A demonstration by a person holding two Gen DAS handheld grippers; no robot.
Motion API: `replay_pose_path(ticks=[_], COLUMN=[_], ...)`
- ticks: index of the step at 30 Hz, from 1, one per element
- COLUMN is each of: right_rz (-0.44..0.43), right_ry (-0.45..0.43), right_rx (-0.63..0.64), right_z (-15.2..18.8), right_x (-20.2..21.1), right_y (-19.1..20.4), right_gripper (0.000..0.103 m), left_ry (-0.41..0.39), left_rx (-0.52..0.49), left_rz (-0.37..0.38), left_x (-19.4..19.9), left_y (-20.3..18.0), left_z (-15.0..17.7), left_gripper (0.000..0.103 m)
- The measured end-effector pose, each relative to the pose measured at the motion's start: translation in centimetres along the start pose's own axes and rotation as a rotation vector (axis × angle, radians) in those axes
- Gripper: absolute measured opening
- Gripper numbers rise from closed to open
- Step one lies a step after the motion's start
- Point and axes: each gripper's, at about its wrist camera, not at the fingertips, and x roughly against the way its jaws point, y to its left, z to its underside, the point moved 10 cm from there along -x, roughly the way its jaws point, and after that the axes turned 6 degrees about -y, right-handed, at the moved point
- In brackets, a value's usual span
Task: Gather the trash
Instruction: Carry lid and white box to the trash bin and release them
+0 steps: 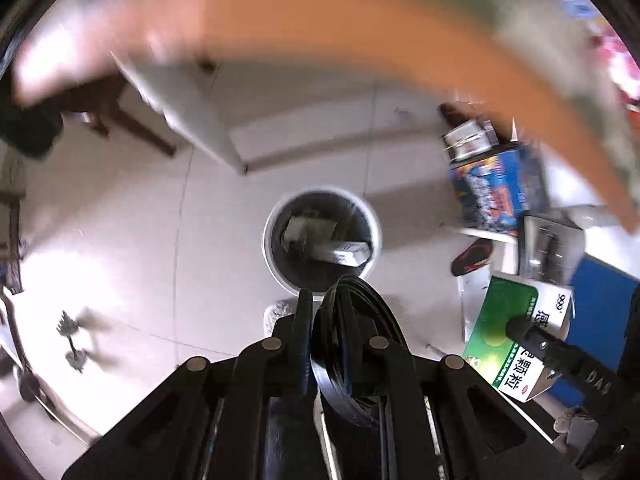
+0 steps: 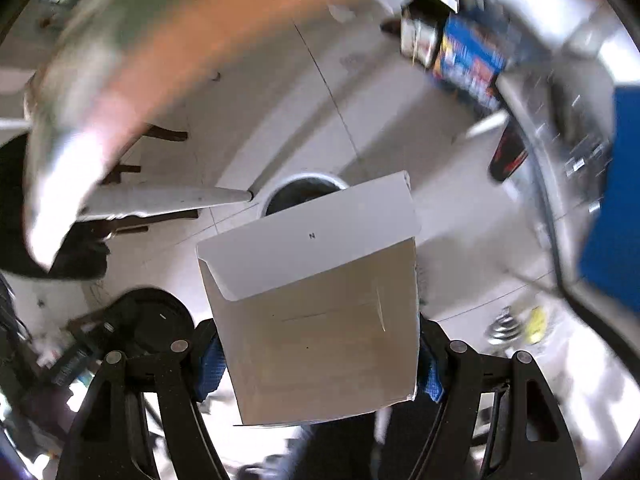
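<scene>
My left gripper [image 1: 326,312] is shut on a black round lid [image 1: 348,344], held on edge above the floor. Just beyond it stands a white trash bin [image 1: 276,216] with a dark liner and a few small boxes inside. My right gripper [image 2: 318,344] is shut on a green and white medicine box [image 2: 316,320], its open white flap pointing forward. The same box [image 1: 516,336] shows at the right of the left wrist view, above and right of the bin. The bin's rim [image 2: 304,179] peeks out behind the box in the right wrist view.
An orange table edge [image 1: 360,28] arcs overhead, blurred. A blue printed carton [image 1: 496,188], grey boxes and a red-black slipper [image 1: 472,256] lie on the floor right of the bin. Dark wooden furniture legs [image 1: 132,120] stand at left. A blue panel [image 2: 616,200] is at far right.
</scene>
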Motion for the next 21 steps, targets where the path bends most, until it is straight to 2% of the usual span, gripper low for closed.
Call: replay_pose_path(ticks=[4,6,8,9,10,11,13,14,15,17,19,21], right_rz=[-0.035,-0.057,-0.082,-0.099,-0.125,-0.131,-0.117,-0.118,-0.095,-0.070,-0.008,0.056], right_ry=[0.008,0.017,0.044,0.060,0.075,0.087,0.091,0.097,0.098,0.085,0.069,0.051], right_rx=[-0.034,-0.045,-0.045,-0.040,-0.034,-0.015,0.024,0.042,0.070,0.128,0.182,0.244], right_z=[-2.7,-3.7,-4.6,-4.9,-5.1,-5.1,-5.1,-5.1,-4.9,-4.6,-4.3,-3.8], right_x=[-9.5,-14.0,-18.2,-20.4,-22.3,-23.8,-25.7,-26.4,-26.9,-27.0,-27.0,-26.7], right_y=[-1.2,-1.5,-1.5,-1.4,-1.2,-1.0,-1.0,-0.9,-1.0,-0.8,-0.8,-1.0], right_gripper=[0.077,0.079,0.083,0.084,0.086,0.087,0.101,0.103,0.103,0.103,0.103,0.103], left_ry=[0.059,0.083,0.091,0.081,0.067,0.061,0.064,0.062,0.060,0.036,-0.006,-0.016], left_rx=[0.048,0.069,0.097,0.098,0.104,0.108,0.115,0.115,0.109,0.098,0.086,0.072], left_rz=[-0.020,-0.018,-0.007,-0.003,-0.015,-0.019,-0.029,-0.041,-0.052,-0.077,-0.103,-0.136], left_x=[-10.6,-14.3,-17.8,-18.8,-20.0,-20.3,-21.2,-21.5,-21.7,-21.4,-20.6,-20.2], left_y=[2.1,2.9,3.6,4.0,4.6,5.1,5.9,6.4,6.8,7.4,7.9,8.2], left_z=[0.4,0.6,0.6,0.5,0.4,0.2,0.5,0.6,0.7,0.8,0.6,0.5], left_gripper=[0.011,0.014,0.044,0.075,0.090,0.090,0.091,0.095,0.103,0.103,0.103,0.103])
